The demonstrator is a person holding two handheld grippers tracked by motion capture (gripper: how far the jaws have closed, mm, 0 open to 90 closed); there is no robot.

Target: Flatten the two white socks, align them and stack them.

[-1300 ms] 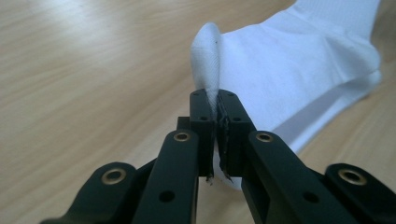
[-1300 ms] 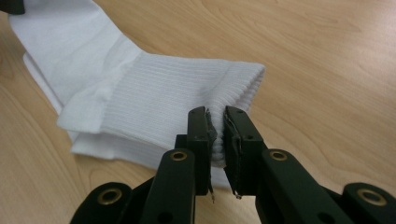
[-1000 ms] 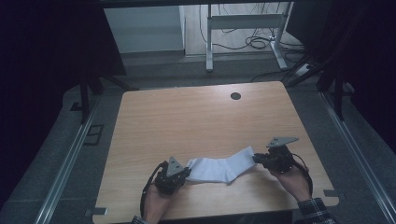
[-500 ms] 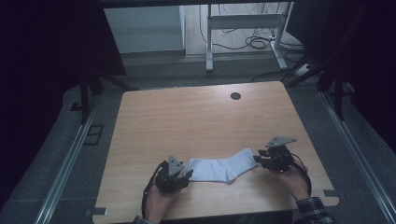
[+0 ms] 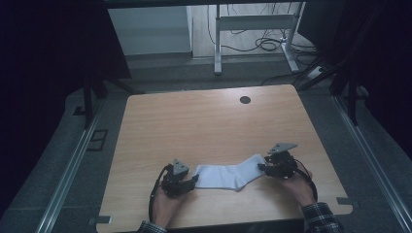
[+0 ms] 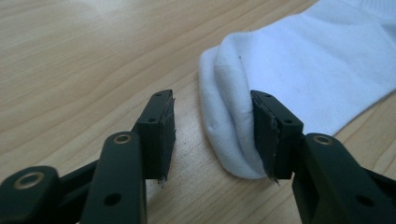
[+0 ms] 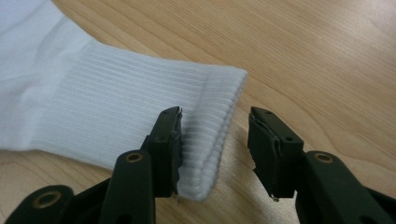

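wood table (image 5: pixel 204 121) | one white sock (image 5: pixel 228 174) | left tool (image 5: pixel 193 180), right tool (image 5: pixel 262 167): jaws parted at its ends

High view dim and soft, surroundings near black from 8 to 10 o'clock, brightest patch at 12; both gripper views evenly lit, sharp near centre, sock (image 6: pixel 327 70) blurring toward 1 o'clock.

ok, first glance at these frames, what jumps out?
A white sock lying flat near the front edge of the wooden table, stretched between the two hands. The left claw is open at the toe end and the right claw is open at the ribbed cuff, neither clamped on the fabric. Farther back, a small dark hole marks the tabletop.
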